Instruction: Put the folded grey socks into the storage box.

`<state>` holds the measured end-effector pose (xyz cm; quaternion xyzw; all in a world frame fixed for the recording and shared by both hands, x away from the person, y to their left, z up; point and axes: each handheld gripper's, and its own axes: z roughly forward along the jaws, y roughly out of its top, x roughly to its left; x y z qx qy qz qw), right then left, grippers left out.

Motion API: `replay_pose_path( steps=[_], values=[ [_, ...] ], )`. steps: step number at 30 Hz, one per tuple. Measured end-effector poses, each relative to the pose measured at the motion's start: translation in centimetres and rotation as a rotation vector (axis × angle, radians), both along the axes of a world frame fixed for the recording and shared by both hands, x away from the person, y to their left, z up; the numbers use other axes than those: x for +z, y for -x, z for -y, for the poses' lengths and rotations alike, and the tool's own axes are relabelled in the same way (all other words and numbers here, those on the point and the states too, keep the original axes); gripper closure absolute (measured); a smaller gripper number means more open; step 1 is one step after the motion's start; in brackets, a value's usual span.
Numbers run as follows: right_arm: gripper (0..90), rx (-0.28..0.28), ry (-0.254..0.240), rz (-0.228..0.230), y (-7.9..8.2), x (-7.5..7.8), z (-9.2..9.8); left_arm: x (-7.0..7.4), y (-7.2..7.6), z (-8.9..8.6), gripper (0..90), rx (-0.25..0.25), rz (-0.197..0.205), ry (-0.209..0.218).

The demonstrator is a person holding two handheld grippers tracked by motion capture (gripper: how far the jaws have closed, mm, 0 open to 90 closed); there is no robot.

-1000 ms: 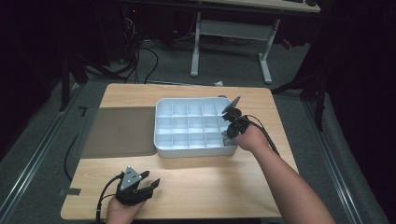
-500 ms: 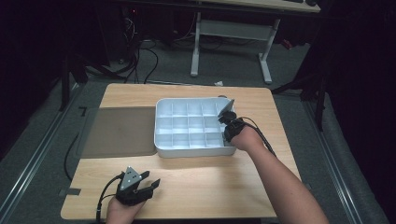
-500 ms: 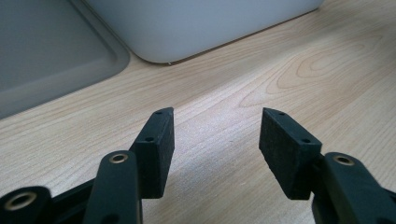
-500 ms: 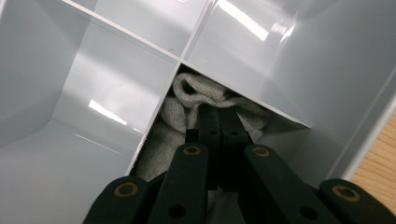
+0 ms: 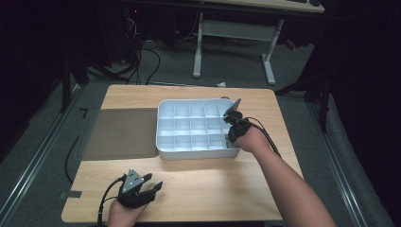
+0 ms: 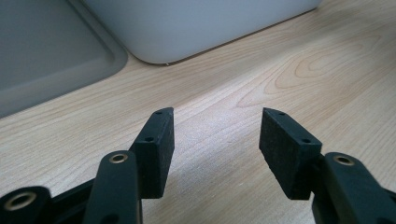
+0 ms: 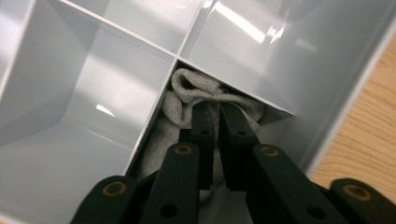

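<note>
- A grey sock (image 7: pixel 187 100) is seen bunched in the near right corner compartment of the white divided tray (image 5: pixel 163 142).
- The right gripper (image 7: pixel 214 116) is pushed down into that compartment, its jaws nearly together, a narrow slit between them; they have just been opening slightly, with sock fabric at the tips.
- The left gripper (image 6: pixel 215 135) is held low over the wooden table (image 5: pixel 213 184) at its near left, jaws spread, nothing between them.
- A grey mat (image 5: pixel 118 132) is laid left of the tray.
</note>
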<state>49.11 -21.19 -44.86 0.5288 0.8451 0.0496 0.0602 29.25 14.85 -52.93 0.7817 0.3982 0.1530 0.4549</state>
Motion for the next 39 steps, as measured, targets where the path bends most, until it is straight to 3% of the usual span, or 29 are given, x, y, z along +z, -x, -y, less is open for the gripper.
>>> replay_pose_path(
  steps=[13,28,34,39],
  values=[
    [81.1,-0.017,-0.060,0.077,1.0,2.3,0.9,0.0,-0.1,-0.1,45.6,0.000,-0.002,-0.002],
    [71.6,-0.009,-0.128,0.103,2.5,2.2,1.8,-0.1,-0.1,0.2,45.7,-0.009,-0.006,-0.011],
    [65.7,-0.014,-0.205,0.164,3.6,2.6,1.9,-0.1,-0.2,0.1,45.6,-0.013,-0.012,-0.004],
    [61.8,-0.018,-0.227,0.233,4.7,2.8,2.3,0.0,-0.2,0.3,45.6,-0.023,-0.009,-0.001]
  ],
)
